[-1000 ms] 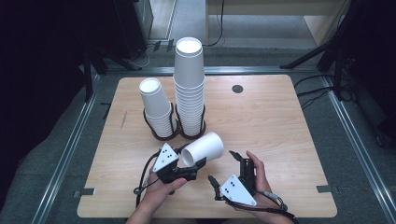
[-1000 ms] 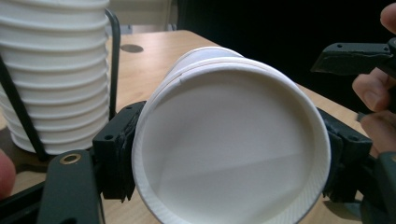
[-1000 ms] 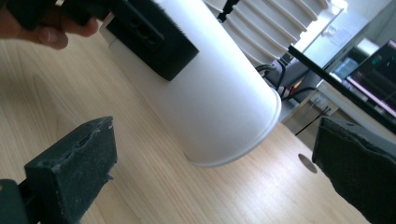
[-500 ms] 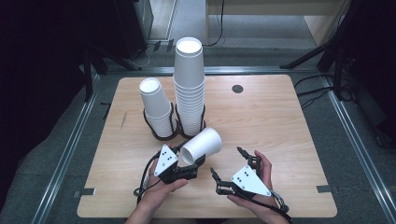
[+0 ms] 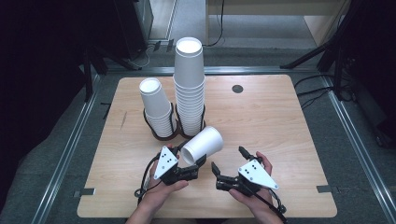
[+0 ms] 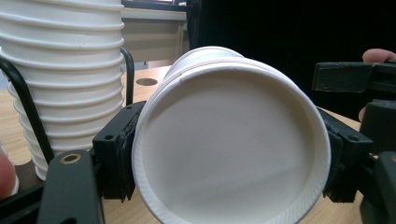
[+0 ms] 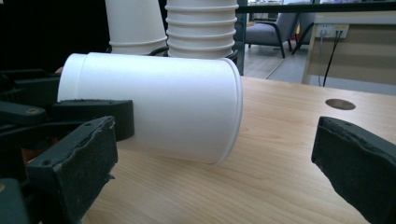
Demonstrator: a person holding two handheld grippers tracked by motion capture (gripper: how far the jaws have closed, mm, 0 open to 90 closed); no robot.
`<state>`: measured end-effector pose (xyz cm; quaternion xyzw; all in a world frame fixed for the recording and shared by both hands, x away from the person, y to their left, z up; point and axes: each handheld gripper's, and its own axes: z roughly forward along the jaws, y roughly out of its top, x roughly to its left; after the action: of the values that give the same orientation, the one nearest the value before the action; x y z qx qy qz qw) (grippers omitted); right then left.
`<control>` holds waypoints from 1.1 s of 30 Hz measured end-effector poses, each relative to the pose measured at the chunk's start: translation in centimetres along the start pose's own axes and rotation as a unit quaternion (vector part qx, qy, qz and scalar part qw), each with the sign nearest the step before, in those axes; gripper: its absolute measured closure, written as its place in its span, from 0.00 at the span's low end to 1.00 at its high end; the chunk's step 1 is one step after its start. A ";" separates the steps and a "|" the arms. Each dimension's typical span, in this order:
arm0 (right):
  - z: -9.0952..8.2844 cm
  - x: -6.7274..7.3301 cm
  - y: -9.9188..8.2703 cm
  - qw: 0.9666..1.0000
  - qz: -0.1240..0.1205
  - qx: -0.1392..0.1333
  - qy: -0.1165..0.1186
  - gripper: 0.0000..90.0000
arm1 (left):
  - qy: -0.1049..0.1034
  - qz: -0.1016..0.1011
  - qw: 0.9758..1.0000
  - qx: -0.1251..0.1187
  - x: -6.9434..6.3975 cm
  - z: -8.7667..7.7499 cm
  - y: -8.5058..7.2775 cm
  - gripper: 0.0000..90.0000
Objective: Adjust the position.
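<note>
A white paper cup [image 5: 204,143] lies on its side just in front of the cup stacks, mouth toward the far right. My left gripper [image 5: 187,164] is shut on its base end. In the left gripper view the recessed base of the cup [image 6: 229,140] sits clamped between the two black jaws. My right gripper [image 5: 228,158] is held open just right of the cup, jaws turned toward it and nothing between them. In the right gripper view the cup [image 7: 159,105] is ahead and left of my right gripper [image 7: 215,168], not touching its pads.
A tall stack of white cups [image 5: 189,88] and a shorter stack [image 5: 156,109] stand in a black wire holder [image 5: 161,134] at the table's centre left. A round hole [image 5: 237,88] sits in the wooden tabletop [image 5: 280,126] at the back.
My right gripper has shifted a little left and forward and turned its open jaws toward the cup. The left gripper and the cup have stayed put.
</note>
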<state>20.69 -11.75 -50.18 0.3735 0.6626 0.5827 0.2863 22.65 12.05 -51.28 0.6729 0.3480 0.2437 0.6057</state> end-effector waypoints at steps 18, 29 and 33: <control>0.4 -0.3 0.6 0.978 0.206 0.037 0.017 0.06 | 0.001 -0.007 1.000 -0.015 -0.1 0.1 -0.2 0.25; 1.1 -0.8 0.6 0.938 0.340 0.065 0.007 0.00 | 0.006 -0.008 1.000 -0.026 -0.2 0.0 -0.3 0.25; 1.4 -0.8 0.5 0.916 0.397 0.060 0.010 0.00 | 0.007 -0.007 1.000 -0.030 -0.2 0.0 -0.4 0.25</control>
<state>22.41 -11.61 -49.97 0.6166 0.4967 0.6109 0.0023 22.46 11.86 -51.62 0.6504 0.3495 0.2543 0.6247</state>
